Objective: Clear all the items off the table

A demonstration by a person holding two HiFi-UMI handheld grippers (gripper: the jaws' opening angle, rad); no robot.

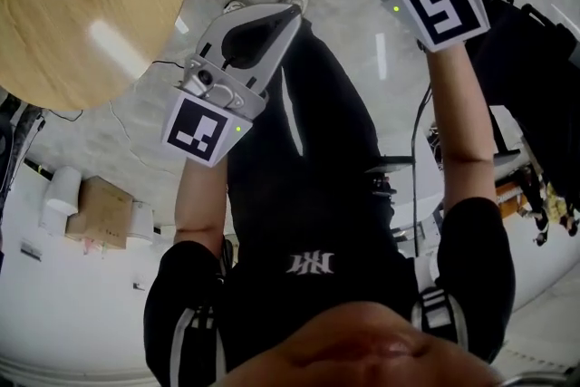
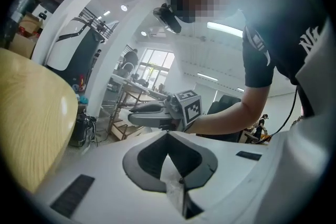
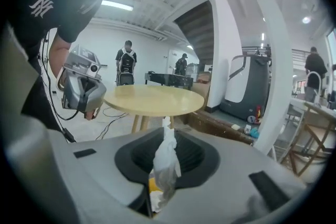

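Arms stretched over open floor [image 1: 136, 136] beside the bench's [image 1: 82, 4] round edge. The left tool [image 2: 168, 136] pinches clear film [image 2: 174, 181], the right tool [image 3: 167, 134] a crumpled wrapper [image 3: 165, 160].

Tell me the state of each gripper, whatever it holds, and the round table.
Left gripper: fingers shut on a thin pale scrap.
Thin pale scrap: pinched, lifted off the table.
Right gripper: fingers shut on a crumpled white wrapper.
Crumpled white wrapper: pinched, sticking up past the fingers.
Round wooden table: standing upright, no items visible on its top.
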